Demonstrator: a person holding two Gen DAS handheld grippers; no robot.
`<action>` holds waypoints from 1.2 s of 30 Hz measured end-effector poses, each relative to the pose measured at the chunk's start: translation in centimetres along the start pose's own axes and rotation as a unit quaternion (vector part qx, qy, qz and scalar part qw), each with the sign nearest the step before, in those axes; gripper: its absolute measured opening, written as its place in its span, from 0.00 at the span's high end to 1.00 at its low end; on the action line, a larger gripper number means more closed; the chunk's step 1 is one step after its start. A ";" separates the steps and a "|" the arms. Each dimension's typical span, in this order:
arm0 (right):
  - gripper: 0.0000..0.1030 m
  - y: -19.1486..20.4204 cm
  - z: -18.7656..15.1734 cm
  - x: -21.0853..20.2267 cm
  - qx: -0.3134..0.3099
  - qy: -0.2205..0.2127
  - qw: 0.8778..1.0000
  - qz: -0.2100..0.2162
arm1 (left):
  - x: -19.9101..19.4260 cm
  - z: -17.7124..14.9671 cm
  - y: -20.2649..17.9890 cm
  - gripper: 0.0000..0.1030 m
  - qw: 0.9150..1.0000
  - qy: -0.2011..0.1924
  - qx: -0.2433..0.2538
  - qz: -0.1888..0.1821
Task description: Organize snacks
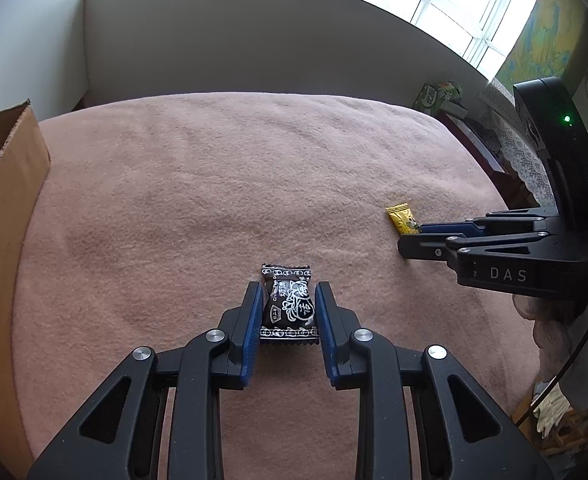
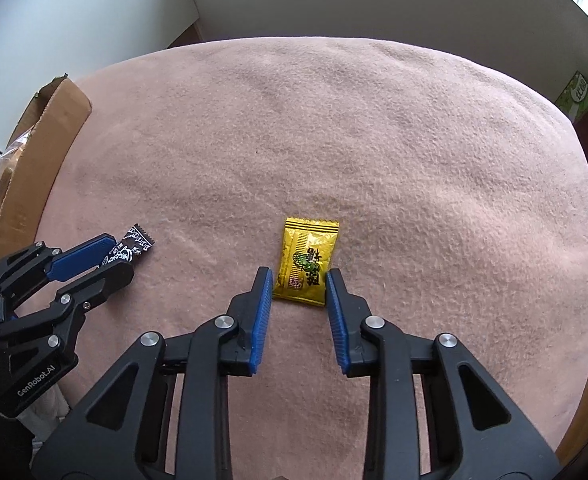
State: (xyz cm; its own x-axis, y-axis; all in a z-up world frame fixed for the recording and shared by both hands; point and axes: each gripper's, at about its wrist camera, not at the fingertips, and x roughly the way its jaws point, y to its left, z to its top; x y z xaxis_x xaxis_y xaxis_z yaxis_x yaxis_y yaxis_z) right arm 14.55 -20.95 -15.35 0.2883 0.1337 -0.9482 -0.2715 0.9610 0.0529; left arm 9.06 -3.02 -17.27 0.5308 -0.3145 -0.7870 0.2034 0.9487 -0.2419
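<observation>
Left gripper (image 1: pixel 288 292), black with blue ribbed pads, pinches a small dark-brown snack packet with white print (image 1: pixel 289 304) by its two sides, the packet down at the pink fleece blanket (image 1: pixel 213 184) covering the table. Right gripper (image 2: pixel 298 278), same build, has its pads against both sides of a small yellow foil snack packet with green print (image 2: pixel 308 266) lying flat on the blanket, gripping its near half. An open brown cardboard box (image 1: pixel 5 184) stands at the blanket's left edge, well apart from both packets.
</observation>
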 end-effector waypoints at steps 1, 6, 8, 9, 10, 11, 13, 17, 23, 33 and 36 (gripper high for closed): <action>0.73 0.0 0.0 0.0 0.004 -0.001 1.000 0.004 | -0.1 0.0 0.1 0.76 1.000 -0.001 -0.001 -0.001; 0.73 -0.7 -0.2 -0.7 0.029 -0.015 0.999 0.026 | -0.6 -0.3 0.4 0.76 1.000 -0.006 -0.012 0.002; 0.73 -1.0 -0.5 -1.6 0.034 -0.028 0.998 0.037 | -1.0 -0.3 0.4 0.76 1.000 -0.010 -0.015 0.001; 0.73 -1.0 -0.6 -2.0 0.034 -0.033 0.998 0.041 | -1.3 -0.3 0.5 0.77 1.000 -0.013 -0.017 0.000; 0.73 -0.9 -0.6 -2.3 0.035 -0.039 0.998 0.047 | -1.6 -0.3 0.5 0.86 1.000 -0.016 -0.020 -0.001; 0.73 -0.6 -0.6 -2.7 0.035 -0.045 0.997 0.052 | -2.0 -0.3 0.7 0.86 1.000 -0.018 -0.023 -0.002; 0.73 -0.3 -0.9 -3.7 0.035 -0.056 0.996 0.061 | -2.8 -0.4 0.9 0.86 0.999 -0.028 -0.027 -0.003; 0.73 0.7 -0.7 -4.0 0.025 -0.063 0.996 0.050 | -2.5 -0.3 1.5 0.87 0.999 -0.023 -0.029 -0.008; 0.73 0.9 -1.0 -3.4 0.030 -0.058 0.996 0.057 | -0.7 -0.1 0.0 0.73 1.000 0.003 0.005 0.002; 0.73 0.4 -1.1 -3.7 0.026 -0.061 0.996 0.054 | 0.5 -0.9 -0.6 0.70 0.999 0.013 0.029 0.044; 0.73 0.4 -1.0 -3.7 0.028 -0.060 0.996 0.055 | 0.2 -1.2 -0.4 0.75 0.999 0.008 0.025 0.045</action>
State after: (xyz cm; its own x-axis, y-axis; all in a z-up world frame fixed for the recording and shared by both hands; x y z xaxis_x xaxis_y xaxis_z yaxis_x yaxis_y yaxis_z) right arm 12.45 -21.29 -12.17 0.3686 0.2629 -0.8916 -0.2569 0.9506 0.1741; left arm 8.11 -3.42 -17.98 0.5359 -0.2276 -0.8130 0.1960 0.9702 -0.1424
